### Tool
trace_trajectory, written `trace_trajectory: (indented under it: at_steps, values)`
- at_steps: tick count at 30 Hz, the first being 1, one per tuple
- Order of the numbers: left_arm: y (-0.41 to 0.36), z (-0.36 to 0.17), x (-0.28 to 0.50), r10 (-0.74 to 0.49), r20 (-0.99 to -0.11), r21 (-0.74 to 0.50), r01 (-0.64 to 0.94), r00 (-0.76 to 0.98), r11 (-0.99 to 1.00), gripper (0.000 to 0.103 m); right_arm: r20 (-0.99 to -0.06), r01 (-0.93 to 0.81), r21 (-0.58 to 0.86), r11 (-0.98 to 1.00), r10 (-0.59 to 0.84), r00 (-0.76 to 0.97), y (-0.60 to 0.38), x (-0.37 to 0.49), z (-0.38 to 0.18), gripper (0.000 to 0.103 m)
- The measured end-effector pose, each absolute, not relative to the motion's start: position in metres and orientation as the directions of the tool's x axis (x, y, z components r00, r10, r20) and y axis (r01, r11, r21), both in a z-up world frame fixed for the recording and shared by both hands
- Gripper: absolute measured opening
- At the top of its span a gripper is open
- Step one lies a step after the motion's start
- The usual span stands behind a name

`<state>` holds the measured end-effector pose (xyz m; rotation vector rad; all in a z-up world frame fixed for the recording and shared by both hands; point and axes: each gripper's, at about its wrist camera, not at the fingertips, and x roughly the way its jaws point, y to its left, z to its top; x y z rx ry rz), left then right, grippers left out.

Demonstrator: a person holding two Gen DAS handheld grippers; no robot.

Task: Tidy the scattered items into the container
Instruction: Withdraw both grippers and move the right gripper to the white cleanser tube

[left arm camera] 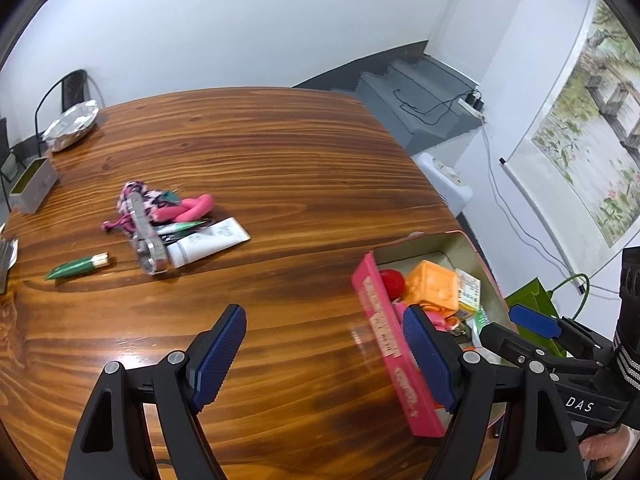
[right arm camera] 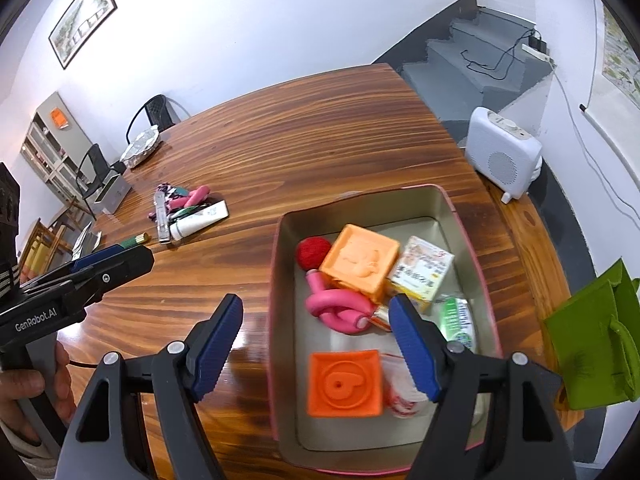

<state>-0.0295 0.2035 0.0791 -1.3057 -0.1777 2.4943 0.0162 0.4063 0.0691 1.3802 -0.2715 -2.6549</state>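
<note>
A pink-sided metal tin (right arm camera: pixel 280 264) stands on the wooden table (right arm camera: pixel 320 128); it also shows in the left wrist view (left arm camera: pixel 384 332). It holds two orange blocks (right arm camera: pixel 362 262), a red ball (right arm camera: pixel 312 252), a pink foam curler (right arm camera: pixel 340 310) and small boxes. A scattered pile lies further left: white tube (left arm camera: pixel 208 242), pink curler (left arm camera: pixel 188 208), clear clip (left arm camera: pixel 146 236), patterned cloth (left arm camera: pixel 138 196). A green tube (left arm camera: pixel 78 267) lies apart. My left gripper (left arm camera: pixel 324 352) is open and empty beside the tin. My right gripper (right arm camera: pixel 316 344) is open and empty above the tin.
A foil-wrapped dish (left arm camera: pixel 72 124) and a small grey box (left arm camera: pixel 32 186) sit at the table's far left. A white heater (right arm camera: pixel 502 152) stands by the table's right edge. A green felt bag (right arm camera: pixel 596 340) hangs at the right. Chairs stand behind the table.
</note>
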Motion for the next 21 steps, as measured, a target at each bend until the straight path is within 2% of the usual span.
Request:
trace_trajectory:
  at_steps: [21]
  values:
    - [0.098, 0.070, -0.014, 0.287, -0.783, -0.280, -0.098, -0.552, -0.955, 0.082, -0.814, 0.138, 0.203, -0.969, -0.245, -0.526, 0.308, 0.011, 0.064, 0.081]
